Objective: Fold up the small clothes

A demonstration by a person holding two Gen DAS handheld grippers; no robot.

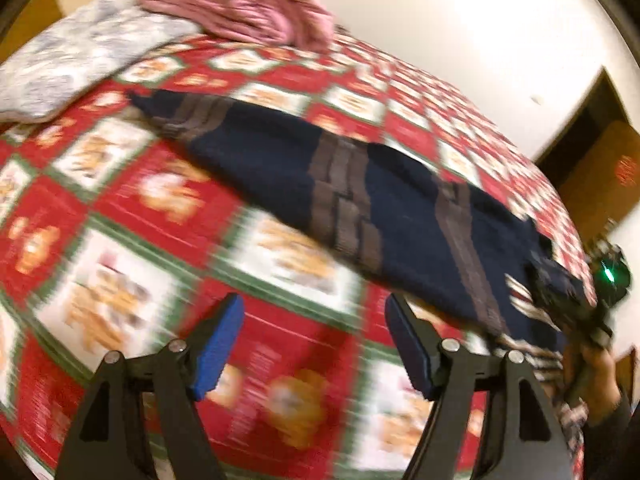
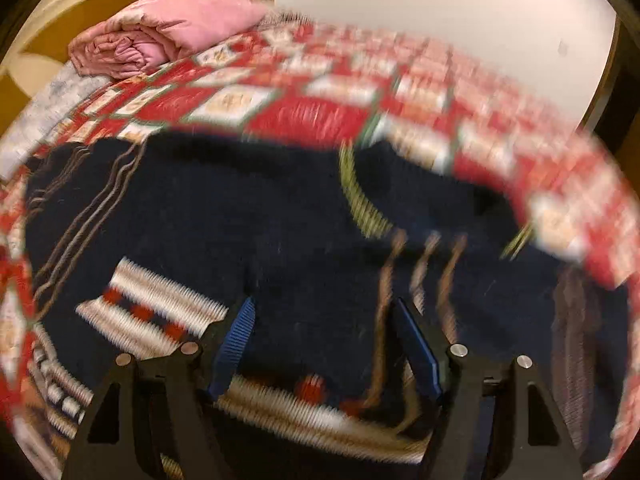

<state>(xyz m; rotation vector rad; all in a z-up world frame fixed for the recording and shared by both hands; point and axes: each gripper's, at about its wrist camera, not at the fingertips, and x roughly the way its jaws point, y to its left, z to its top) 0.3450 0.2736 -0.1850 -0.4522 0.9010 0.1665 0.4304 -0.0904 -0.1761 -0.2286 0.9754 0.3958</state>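
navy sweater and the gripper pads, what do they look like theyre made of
The navy sweater looks like knitted wool or acrylic yarn, matte: ribbed stitch texture and woven-in brown stripes show, though blur hides the fibre. The blue pads on the right gripper look like ridged rubber or soft plastic, with fine grooves across the face. The arms behind them look like matte black hard plastic.

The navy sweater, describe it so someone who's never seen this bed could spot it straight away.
Find the red, white and green patterned quilt covering the bed. Stretched across its middle lies the navy sweater. Unlike the folded pink blanket at the far end, it is dark, laid flat and crossed by brown stripes.
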